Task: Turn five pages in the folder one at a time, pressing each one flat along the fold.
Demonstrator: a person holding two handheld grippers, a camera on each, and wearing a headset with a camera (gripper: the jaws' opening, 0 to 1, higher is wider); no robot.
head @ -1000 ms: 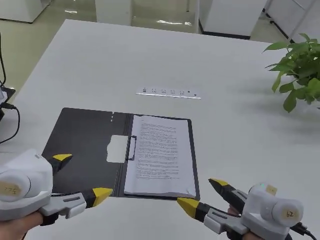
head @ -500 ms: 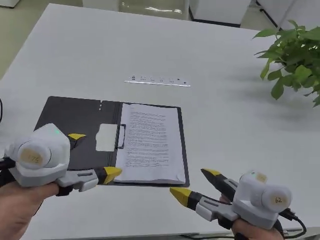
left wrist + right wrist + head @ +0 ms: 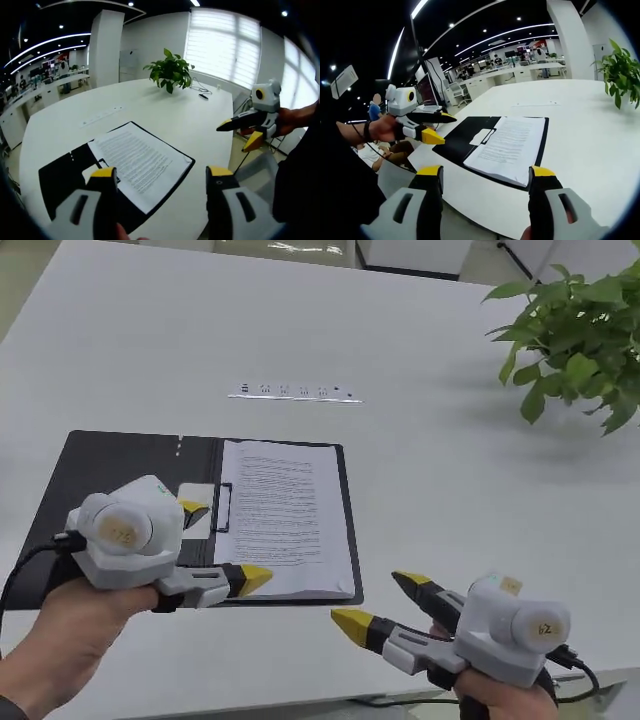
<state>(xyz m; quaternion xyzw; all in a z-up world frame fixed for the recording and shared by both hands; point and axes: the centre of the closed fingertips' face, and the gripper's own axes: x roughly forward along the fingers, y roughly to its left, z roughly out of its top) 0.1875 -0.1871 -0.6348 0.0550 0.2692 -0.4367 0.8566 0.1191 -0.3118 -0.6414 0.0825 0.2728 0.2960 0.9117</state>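
Note:
A black folder (image 3: 110, 490) lies open on the white table, its clip (image 3: 222, 508) holding a stack of printed pages (image 3: 285, 510) on the right half. My left gripper (image 3: 222, 543) hovers open above the folder's inner left cover, its near fingertip over the pages' lower left corner. My right gripper (image 3: 380, 601) is open just off the folder's lower right corner, above the table's front edge, holding nothing. In the left gripper view the open jaws (image 3: 161, 172) frame the pages (image 3: 140, 162). In the right gripper view the jaws (image 3: 486, 171) point at the pages (image 3: 512, 145) from the front.
A potted plant (image 3: 570, 340) stands at the far right. A flush socket panel (image 3: 293, 393) sits in the table beyond the folder. A black cable (image 3: 25, 570) trails from the left gripper. The table's front edge runs right below both grippers. Office desks fill the background (image 3: 520, 70).
My left gripper has risen and moved right, from the folder's lower left corner to above its left cover near the pages. The right gripper stays near the front edge. The head view shifted.

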